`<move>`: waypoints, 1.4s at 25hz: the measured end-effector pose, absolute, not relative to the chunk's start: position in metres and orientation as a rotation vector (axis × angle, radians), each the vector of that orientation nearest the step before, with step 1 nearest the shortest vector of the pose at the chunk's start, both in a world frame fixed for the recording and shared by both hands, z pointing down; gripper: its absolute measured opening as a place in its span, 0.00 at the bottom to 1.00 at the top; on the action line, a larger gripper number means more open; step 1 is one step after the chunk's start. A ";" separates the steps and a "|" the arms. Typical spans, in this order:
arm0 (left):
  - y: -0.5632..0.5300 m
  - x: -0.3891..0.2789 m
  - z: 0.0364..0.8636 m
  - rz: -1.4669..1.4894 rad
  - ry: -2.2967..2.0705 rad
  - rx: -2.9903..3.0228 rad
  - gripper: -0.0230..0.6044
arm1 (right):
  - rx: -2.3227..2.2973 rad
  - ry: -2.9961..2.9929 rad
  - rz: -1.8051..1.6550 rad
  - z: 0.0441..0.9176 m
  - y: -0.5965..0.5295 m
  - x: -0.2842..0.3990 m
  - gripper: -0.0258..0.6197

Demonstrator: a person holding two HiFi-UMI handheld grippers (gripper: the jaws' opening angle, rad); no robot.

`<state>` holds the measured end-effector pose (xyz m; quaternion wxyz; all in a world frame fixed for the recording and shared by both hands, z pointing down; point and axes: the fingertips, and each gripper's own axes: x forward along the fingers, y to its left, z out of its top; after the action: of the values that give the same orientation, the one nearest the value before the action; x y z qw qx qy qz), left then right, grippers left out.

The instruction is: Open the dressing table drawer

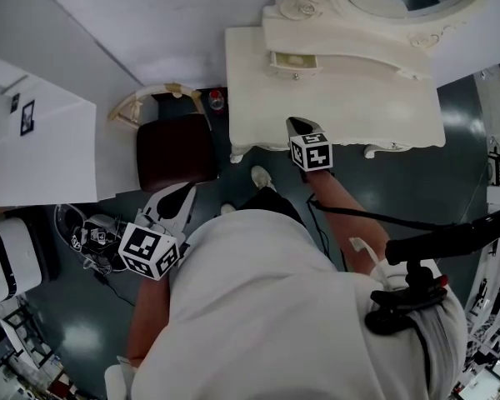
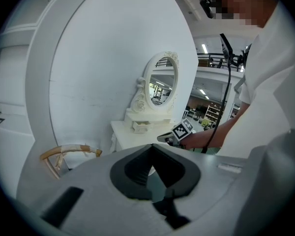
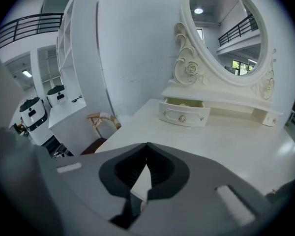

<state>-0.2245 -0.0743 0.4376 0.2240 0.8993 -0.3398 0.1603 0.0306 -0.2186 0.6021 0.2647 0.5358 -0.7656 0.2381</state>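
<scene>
The cream dressing table (image 1: 258, 98) stands against the wall under an oval mirror (image 3: 226, 28). Its small drawer (image 1: 293, 61) (image 3: 183, 116) under the mirror stands pulled out a little, a round knob on its front; the left gripper view also catches the drawer (image 2: 141, 127). My right gripper (image 1: 297, 123) (image 3: 147, 145) hovers over the table's front edge, well short of the drawer, jaws shut and empty. My left gripper (image 1: 188, 190) (image 2: 151, 147) hangs low beside the chair, pointing toward the table, its jaws meeting at the tip with nothing between them.
A chair with a dark red seat (image 1: 175, 150) and rattan back (image 1: 154, 97) stands left of the table. A white cabinet (image 1: 33, 140) fills the left side. Cables and equipment (image 1: 96, 236) lie on the dark floor below it.
</scene>
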 end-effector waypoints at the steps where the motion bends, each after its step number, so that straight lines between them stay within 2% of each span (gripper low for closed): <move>1: -0.072 -0.227 0.438 0.441 -0.934 2.483 0.04 | 1.447 -2.072 0.637 0.599 -0.214 0.028 0.04; 18: -0.036 -0.263 0.454 0.432 -0.866 2.502 0.04 | 1.388 -2.146 0.552 0.565 -0.152 -0.032 0.04; 35: -0.002 -0.260 0.458 0.438 -0.821 2.511 0.04 | 1.338 -2.204 0.510 0.549 -0.108 -0.054 0.04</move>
<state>-0.2596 -0.0020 0.4582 0.2296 0.9126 -0.2985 0.1590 -0.0544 -0.1078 0.5489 0.2539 0.4925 -0.8110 0.1878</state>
